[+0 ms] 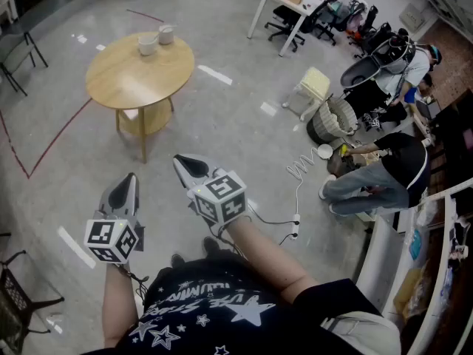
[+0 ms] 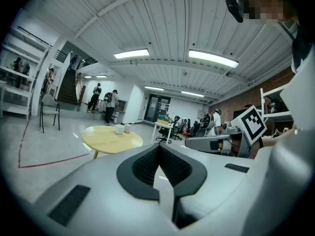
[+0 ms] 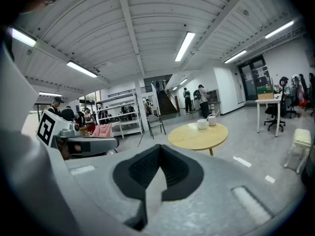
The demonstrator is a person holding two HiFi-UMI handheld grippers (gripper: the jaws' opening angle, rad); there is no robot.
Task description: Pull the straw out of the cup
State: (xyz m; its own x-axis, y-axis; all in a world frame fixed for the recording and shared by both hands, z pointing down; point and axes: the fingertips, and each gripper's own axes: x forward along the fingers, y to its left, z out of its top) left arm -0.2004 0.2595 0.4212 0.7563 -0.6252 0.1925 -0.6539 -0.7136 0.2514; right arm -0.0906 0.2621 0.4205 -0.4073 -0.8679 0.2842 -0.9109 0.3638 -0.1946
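Note:
Two white cups (image 1: 148, 44) (image 1: 165, 33) stand at the far edge of a round wooden table (image 1: 137, 72), well ahead of both grippers. In the right gripper view the cups (image 3: 202, 124) (image 3: 212, 120) show on the table (image 3: 197, 136), and a thin straw (image 3: 216, 114) leans out of the right one. My left gripper (image 1: 130, 177) (image 2: 158, 146) is shut and holds nothing. My right gripper (image 1: 179, 160) (image 3: 158, 147) is shut and empty too. Both hover over the floor, short of the table.
People crouch and stand among bags and a white basket (image 1: 336, 117) at the right. A white stool (image 1: 312, 87), a white desk (image 1: 288, 2) with office chairs, and a cable (image 1: 295, 198) on the floor lie to the right. A black folding chair (image 1: 18, 50) stands at the left.

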